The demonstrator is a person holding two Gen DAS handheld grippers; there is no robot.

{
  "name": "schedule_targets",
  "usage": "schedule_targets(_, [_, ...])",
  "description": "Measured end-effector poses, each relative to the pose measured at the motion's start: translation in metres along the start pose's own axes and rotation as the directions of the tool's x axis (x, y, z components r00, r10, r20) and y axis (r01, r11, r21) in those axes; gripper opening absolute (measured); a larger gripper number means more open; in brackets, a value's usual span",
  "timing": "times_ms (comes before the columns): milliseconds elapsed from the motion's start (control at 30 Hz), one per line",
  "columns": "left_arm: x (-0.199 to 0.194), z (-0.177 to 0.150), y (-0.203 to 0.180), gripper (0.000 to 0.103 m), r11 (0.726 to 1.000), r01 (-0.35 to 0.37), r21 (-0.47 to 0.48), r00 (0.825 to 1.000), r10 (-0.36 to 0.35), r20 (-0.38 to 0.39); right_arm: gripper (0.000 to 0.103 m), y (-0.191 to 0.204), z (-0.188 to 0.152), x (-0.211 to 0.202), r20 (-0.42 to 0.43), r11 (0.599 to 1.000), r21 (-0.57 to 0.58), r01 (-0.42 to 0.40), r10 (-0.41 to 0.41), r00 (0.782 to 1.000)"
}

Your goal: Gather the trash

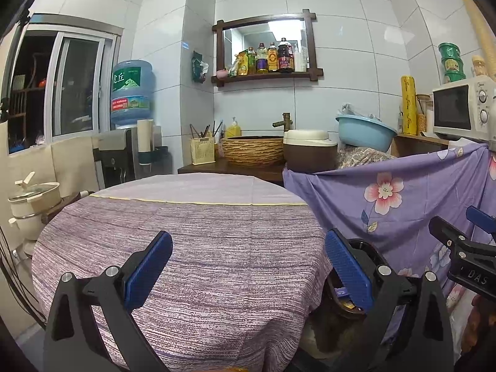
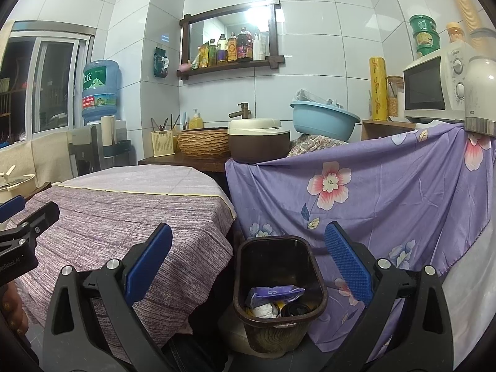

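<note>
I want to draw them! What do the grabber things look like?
Each grabber has two black plastic arms with triangle cut-outs and shiny silver bolts. The left gripper and right gripper both have bright blue bumpy pads inside their fingers. White letters are printed on the black bodies, only partly readable.

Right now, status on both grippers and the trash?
Left gripper open, empty, over the table. Right gripper open, empty, above the bin. Trash in bin. Nothing obstructing.

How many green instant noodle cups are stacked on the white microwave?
3, in one stack on the white microwave: top green instant noodle cup, middle, bottom. Others may be hidden behind.
</note>
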State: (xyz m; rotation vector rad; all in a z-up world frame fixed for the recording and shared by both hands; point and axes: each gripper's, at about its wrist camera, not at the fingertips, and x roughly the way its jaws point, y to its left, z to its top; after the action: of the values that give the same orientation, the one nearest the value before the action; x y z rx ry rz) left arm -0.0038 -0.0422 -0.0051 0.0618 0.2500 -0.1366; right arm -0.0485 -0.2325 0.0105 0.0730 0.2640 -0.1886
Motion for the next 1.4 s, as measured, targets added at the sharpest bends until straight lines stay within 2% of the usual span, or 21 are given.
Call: schedule_targets(1400, [0.0012,-0.0027,0.0061,0.098,1.0,-0.007,0.007,1.0,0.007,-0.003,0.097,-0.001,-0.0036,0.0044,-0.014,1.0,0.005,0.0,0.0,1.0])
